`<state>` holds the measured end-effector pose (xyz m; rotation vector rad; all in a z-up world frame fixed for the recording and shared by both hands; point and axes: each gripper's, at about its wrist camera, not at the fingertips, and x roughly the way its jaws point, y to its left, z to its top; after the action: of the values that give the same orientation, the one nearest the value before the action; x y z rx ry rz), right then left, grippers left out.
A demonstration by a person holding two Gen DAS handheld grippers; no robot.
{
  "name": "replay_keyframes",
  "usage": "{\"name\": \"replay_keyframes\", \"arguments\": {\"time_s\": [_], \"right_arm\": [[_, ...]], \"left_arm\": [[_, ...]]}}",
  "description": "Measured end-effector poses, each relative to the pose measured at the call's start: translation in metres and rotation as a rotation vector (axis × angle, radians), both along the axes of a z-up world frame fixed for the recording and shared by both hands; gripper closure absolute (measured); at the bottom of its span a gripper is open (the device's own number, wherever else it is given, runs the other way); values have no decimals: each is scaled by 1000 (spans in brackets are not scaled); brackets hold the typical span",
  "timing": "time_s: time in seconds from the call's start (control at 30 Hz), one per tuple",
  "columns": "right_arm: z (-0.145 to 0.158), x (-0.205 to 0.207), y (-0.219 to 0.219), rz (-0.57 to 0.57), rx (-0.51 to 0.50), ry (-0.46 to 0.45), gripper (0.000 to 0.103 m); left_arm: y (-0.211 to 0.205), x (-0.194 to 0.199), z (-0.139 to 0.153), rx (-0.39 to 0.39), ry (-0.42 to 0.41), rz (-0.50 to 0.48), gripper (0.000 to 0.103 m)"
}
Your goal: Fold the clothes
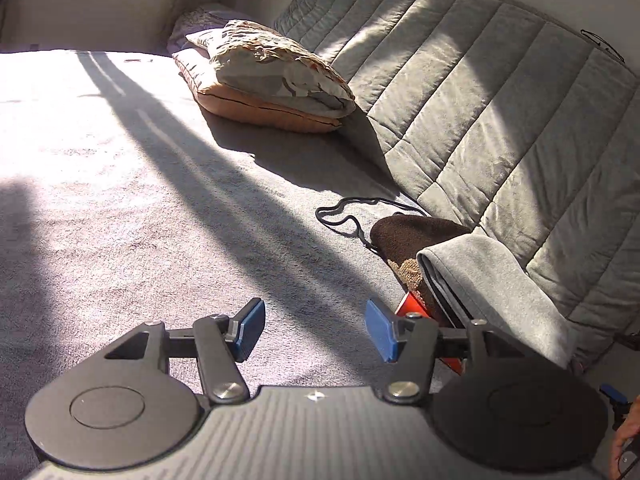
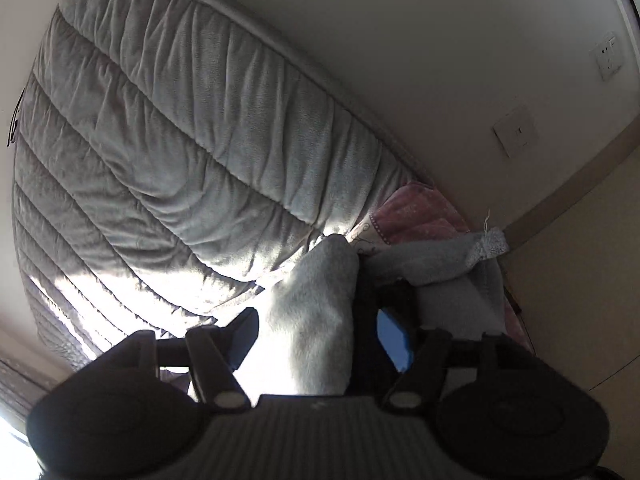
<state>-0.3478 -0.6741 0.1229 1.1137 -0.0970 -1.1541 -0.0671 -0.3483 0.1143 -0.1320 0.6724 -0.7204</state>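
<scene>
The right gripper (image 2: 318, 338) stands released, jaws parted around the folded grey garment (image 2: 316, 320) without pinching it. The left gripper (image 1: 316, 330) is also released and empty over the bed (image 1: 120, 200). The garment leans against the quilted headboard (image 1: 480, 100) at the bed's right edge, atop a brown cloth (image 1: 408, 236) and a red item (image 1: 412, 304). Drawn back carelessly, a finger could snag the fold and topple it, and the uneven pile might let it slump open.
</scene>
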Motion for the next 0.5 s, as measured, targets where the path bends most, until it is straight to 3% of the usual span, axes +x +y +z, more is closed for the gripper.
{"name": "replay_keyframes", "arguments": {"time_s": [0.2, 0.37, 0.5], "right_arm": [[9, 3, 14, 46, -43, 88, 15], [25, 14, 40, 180, -193, 184, 6], [35, 34, 78, 328, -327, 207, 1]], "left_arm": [[84, -40, 8, 137, -89, 113, 36], [187, -49, 1, 181, -58, 293, 35], [257, -56, -7, 202, -16, 422, 34]]}}
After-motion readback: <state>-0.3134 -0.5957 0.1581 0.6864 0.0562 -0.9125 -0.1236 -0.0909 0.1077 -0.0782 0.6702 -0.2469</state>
